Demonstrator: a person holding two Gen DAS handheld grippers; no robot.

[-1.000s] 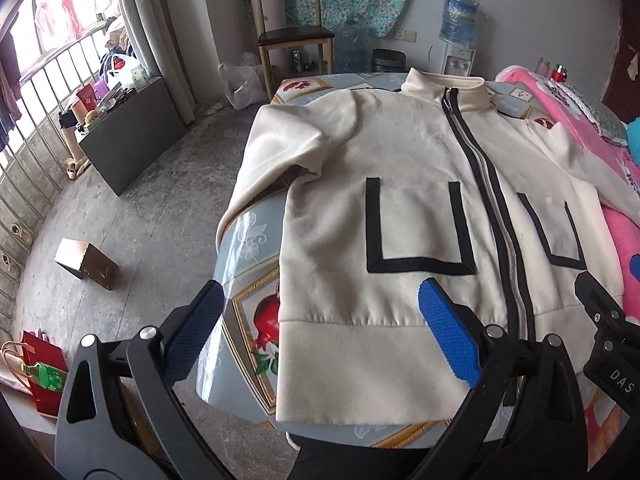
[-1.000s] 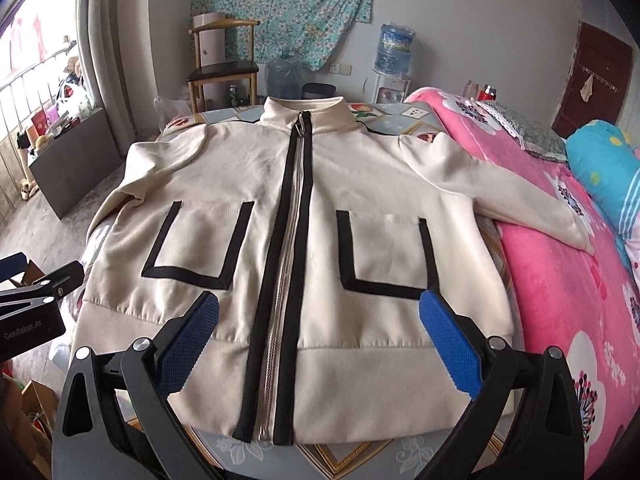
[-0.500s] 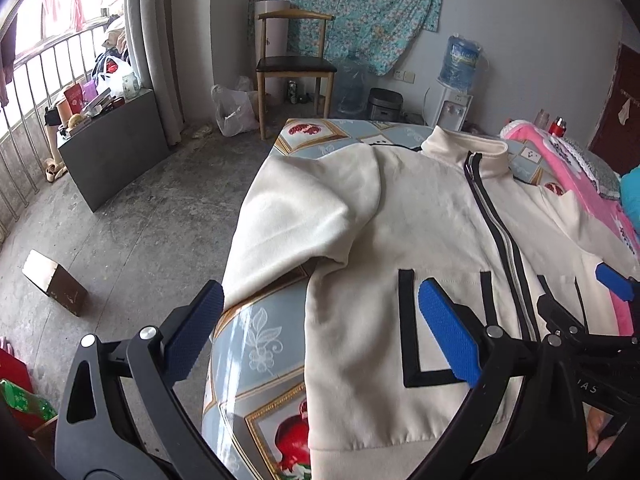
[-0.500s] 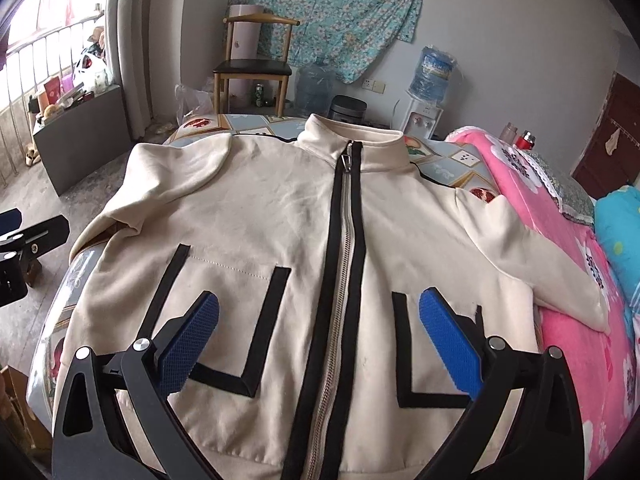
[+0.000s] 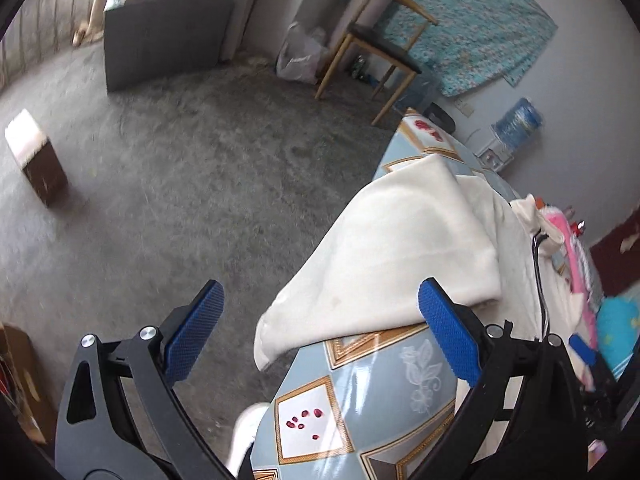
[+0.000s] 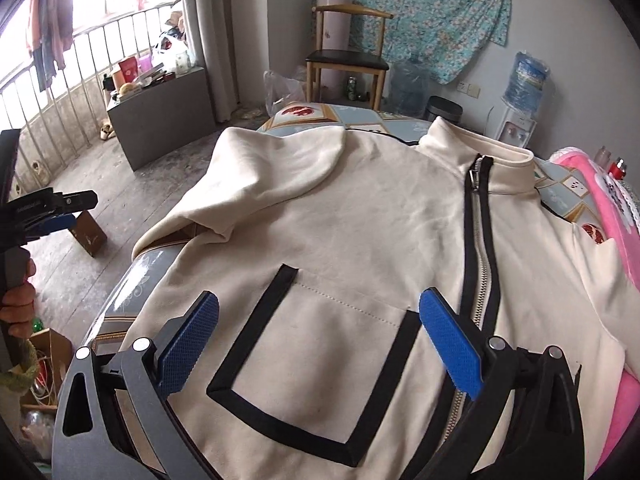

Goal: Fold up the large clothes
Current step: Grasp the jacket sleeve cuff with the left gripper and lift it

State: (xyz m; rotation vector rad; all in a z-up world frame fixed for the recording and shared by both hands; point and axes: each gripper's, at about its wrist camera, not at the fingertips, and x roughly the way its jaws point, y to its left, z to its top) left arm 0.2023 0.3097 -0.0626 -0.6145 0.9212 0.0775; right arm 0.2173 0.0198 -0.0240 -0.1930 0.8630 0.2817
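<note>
Currently the jacket (image 6: 372, 240) lies flat, front up, zipped, on the tabletop (image 5: 404, 376), collar at the far end. Its left sleeve (image 5: 384, 272) drapes over the tabletop's left edge, cuff hanging off. Left claw (image 5: 320, 328) is wide open, empty, hovering by that edge with the cuff between its pads, not touching. Right claw (image 6: 318, 338) is wide open too, empty, above the left pocket (image 6: 320, 364) near the hem. A bed (image 6: 600, 208) with pink cover sits right, a chair (image 6: 346, 60) far behind.
</note>
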